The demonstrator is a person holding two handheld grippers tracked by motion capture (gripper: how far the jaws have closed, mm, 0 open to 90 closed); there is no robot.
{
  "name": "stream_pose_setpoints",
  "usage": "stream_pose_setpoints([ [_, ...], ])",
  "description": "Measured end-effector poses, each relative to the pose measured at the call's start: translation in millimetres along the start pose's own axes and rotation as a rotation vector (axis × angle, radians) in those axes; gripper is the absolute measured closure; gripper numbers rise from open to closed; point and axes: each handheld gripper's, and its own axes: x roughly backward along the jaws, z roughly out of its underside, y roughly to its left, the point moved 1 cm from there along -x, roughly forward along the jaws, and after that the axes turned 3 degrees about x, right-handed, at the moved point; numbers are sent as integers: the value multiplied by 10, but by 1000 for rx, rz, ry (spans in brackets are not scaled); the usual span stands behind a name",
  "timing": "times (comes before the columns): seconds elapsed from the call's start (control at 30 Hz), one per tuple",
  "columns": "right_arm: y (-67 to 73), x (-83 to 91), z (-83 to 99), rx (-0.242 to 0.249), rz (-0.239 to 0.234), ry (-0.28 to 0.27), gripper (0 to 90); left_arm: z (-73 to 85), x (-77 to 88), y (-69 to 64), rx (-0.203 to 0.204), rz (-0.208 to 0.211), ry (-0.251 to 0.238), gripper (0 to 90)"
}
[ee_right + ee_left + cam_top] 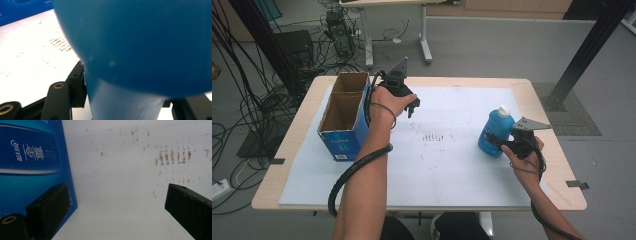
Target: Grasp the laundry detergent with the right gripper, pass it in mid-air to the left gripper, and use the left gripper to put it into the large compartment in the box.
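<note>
A blue bottle (494,134) with a white cap (503,110) stands upright at the right of the white sheet (452,170). My right gripper (508,145) is shut on its lower body from the near right side. In the right gripper view the bottle (140,45) bulges between the jaws, and the left finger (76,85) presses its side. My left gripper (412,106) hovers just right of the open blue cardboard box (343,120). In its own view the left gripper (117,202) stands open over bare sheet, with the box's printed wall (30,165) beside its left finger.
The box is divided into two open-topped compartments at the table's left. Brown smudges (434,136) mark the sheet's middle. The wooden table rim (297,130) frames the sheet. Cables (247,110) lie on the floor at left, and a black post (587,50) rises at back right.
</note>
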Motion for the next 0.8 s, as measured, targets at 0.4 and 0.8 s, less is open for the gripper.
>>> stream_pose_setpoints([
  [0.4,3,1,7,7,2,-7,416,-3,36,-19,-6,-2,-4,65],
  [0.8,-4,1,5,0,-3,-3,419,-4,48,-20,-4,-3,-5,65],
])
